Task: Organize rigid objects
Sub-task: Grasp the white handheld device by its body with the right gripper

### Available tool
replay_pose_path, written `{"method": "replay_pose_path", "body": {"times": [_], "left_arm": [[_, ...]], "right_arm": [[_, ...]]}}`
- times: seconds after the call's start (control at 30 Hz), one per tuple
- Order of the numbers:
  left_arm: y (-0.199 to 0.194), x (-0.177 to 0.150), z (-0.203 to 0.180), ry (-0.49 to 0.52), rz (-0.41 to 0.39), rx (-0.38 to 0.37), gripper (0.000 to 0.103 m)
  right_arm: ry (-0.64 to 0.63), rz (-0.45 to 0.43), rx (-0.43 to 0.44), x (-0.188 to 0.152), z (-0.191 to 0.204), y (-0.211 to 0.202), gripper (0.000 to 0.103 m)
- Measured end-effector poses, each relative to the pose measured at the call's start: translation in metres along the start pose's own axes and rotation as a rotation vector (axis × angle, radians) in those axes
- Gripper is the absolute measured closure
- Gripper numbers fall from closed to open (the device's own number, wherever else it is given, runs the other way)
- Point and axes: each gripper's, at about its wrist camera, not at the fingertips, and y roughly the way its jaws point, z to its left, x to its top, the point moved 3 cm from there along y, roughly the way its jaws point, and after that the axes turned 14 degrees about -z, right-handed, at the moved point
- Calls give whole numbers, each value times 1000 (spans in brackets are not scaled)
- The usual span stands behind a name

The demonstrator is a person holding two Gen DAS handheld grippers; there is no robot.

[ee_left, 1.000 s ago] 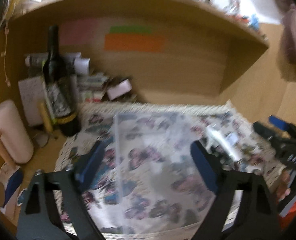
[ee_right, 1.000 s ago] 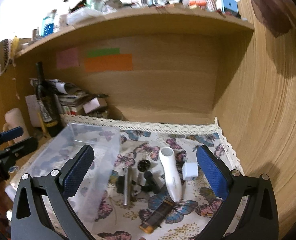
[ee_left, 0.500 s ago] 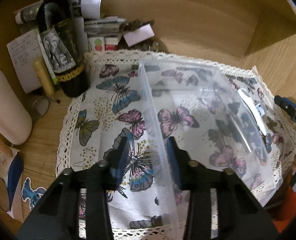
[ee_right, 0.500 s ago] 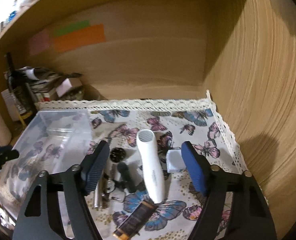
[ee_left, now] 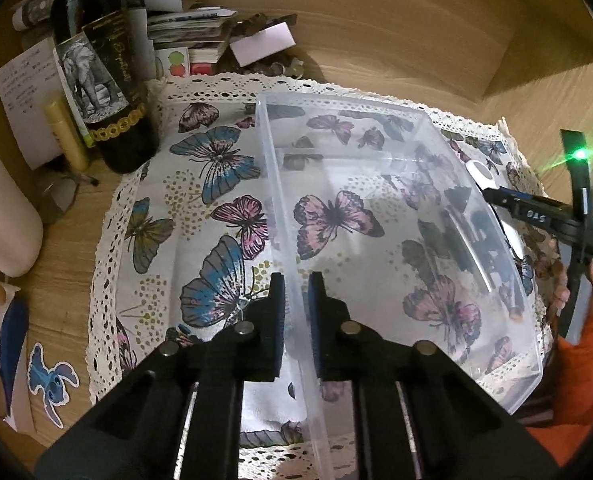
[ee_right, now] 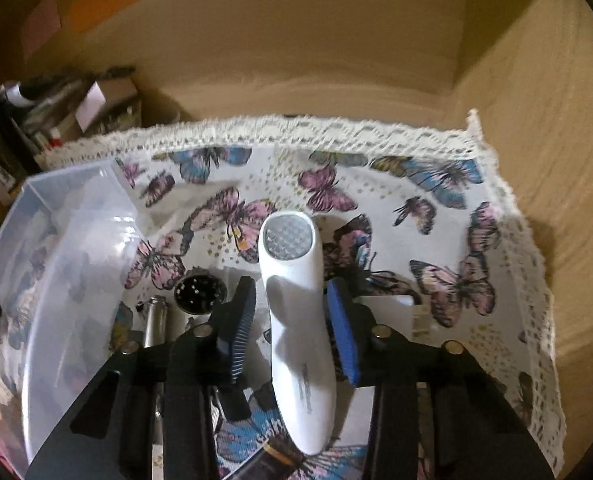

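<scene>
Left wrist view: the left gripper (ee_left: pixel 296 300) is pinched onto the near left wall of a clear plastic bin (ee_left: pixel 492 380), one blue pad outside the wall and the other inside, both pressed against the thin rim. The bin stands empty on a butterfly-print cloth (ee_left: pixel 216 168) with a lace border, which covers a wooden desk (ee_left: pixel 68 240). Left of the cloth stands a dark wine bottle (ee_left: pixel 104 68) with an elephant label; papers and booklets (ee_left: pixel 192 32) are piled behind it against the back panel. A pale cylindrical object (ee_left: pixel 0 212) lies at the far left edge, and a blue cartoon sticker (ee_left: pixel 52 380) lies on the desk near the lower left. Beyond the bin's right wall the right gripper (ee_left: pixel 492 194) appears, with a green light glowing on its body and an orange sleeve (ee_left: pixel 580 376) behind it.

Right wrist view: the right gripper (ee_right: pixel 292 316) straddles a white handheld device (ee_right: pixel 300 328) with a round mesh head, which lies on the cloth just right of the bin (ee_right: pixel 56 264). The jaws are closing; the right pad meets the device's side, while a narrow gap remains at the left pad. Between the device and the bin lie a dark round perforated piece (ee_right: pixel 199 294) and a metal cylinder (ee_right: pixel 155 320); a small white block (ee_right: pixel 396 314) sits just right of the gripper.
</scene>
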Motion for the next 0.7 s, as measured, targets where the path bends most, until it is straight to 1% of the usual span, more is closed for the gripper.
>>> {"method": "replay_pose_path", "body": {"times": [0.17, 0.37, 0.47, 0.7], "left_arm": [[1, -1, 1, -5, -6, 3, 91], [1, -2, 1, -1, -13, 5, 91], [1, -1, 1, 2, -20, 5, 91], [-1, -2, 0, 19, -39, 12, 91]], "right_arm": [[-2, 80, -7, -7, -1, 21, 70], [-32, 61, -38, -7, 4, 19, 73], [-62, 19, -57, -4, 11, 10, 73], [-64, -108, -51, 16, 20, -38, 73]]}}
